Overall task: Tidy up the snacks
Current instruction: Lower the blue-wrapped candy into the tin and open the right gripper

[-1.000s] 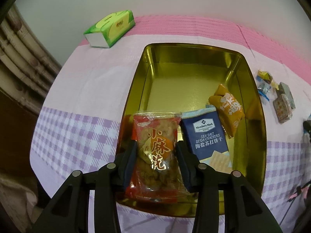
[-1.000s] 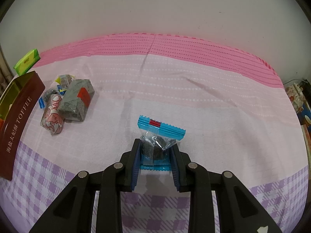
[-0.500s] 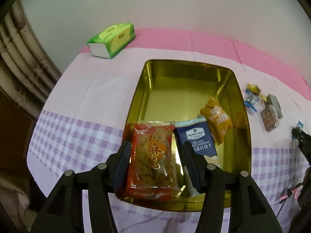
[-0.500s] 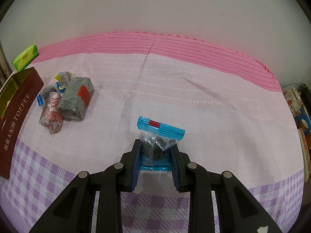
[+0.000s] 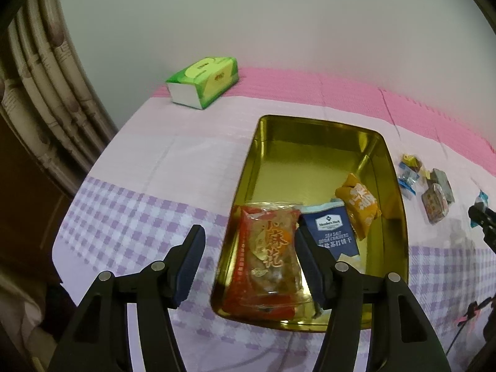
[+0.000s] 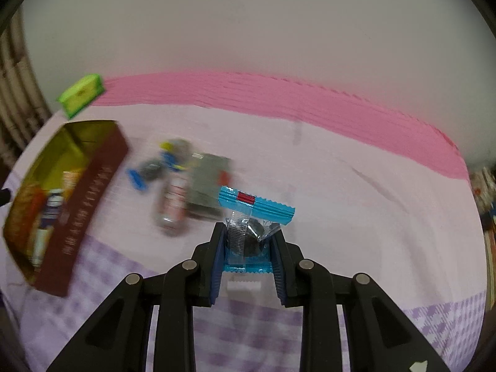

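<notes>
Gold metal walled the open tin (image 5: 391, 167) where the snacks belonged, and three packets lay at its near end: a red packet (image 5: 267, 257), a navy cracker packet (image 5: 332, 230) and an orange packet (image 5: 358, 207). My left tongs (image 5: 248, 262) hung spread wide over that end, gripping nothing, the red packet lying free between the fingers. My right tongs (image 6: 246, 255) were closed on a blue-edged clear packet (image 6: 251, 217) with something dark inside, held up off the tablecloth (image 6: 341, 186). A small heap of loose snacks (image 6: 183, 179) sat on the cloth just beside the tin's brown outer wall (image 6: 83, 214).

To do this step well, I judged I should carry the blue packet over the brown wall, clear the rim, and lower it into the bare far half before letting go, with the left tongs drawn aside out of the way.

For writing, the navy packet read "Member's Mark" and "SEA SALT SODA CRACKERS" above Chinese characters. Gold Chinese characters ran down the red packet. Lettering on the brown wall was too blurred to read, as was the print on the green tissue box (image 5: 203, 82).
</notes>
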`<state>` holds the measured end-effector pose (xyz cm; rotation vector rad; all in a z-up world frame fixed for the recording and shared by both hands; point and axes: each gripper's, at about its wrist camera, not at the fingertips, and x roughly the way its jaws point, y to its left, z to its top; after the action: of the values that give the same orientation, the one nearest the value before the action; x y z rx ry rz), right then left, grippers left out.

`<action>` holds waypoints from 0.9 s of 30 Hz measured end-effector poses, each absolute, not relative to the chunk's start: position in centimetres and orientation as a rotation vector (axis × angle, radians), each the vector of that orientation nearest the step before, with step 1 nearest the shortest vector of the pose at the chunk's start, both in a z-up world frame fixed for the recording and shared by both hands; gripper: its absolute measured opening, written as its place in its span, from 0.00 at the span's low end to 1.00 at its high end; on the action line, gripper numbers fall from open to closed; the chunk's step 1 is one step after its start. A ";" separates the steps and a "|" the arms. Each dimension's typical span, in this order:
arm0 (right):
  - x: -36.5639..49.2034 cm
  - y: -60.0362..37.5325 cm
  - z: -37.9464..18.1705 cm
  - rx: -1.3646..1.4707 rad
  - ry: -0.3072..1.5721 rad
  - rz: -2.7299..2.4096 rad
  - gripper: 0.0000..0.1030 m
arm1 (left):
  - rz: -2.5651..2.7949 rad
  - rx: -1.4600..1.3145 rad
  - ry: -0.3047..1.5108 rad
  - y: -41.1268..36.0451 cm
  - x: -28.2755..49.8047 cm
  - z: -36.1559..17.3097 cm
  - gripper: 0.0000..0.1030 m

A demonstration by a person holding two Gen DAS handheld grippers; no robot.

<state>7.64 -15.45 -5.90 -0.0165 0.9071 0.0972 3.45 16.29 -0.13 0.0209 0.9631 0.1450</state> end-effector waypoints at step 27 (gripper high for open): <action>9.4 4.2 -4.1 -0.185 0.935 0.482 0.25 | 0.305 -0.103 0.975 22.7 2.1 -1.0 0.59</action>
<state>9.38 4.22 -4.06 -0.1851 0.9352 0.4819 2.09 22.65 -0.97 -0.1031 0.9750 0.3050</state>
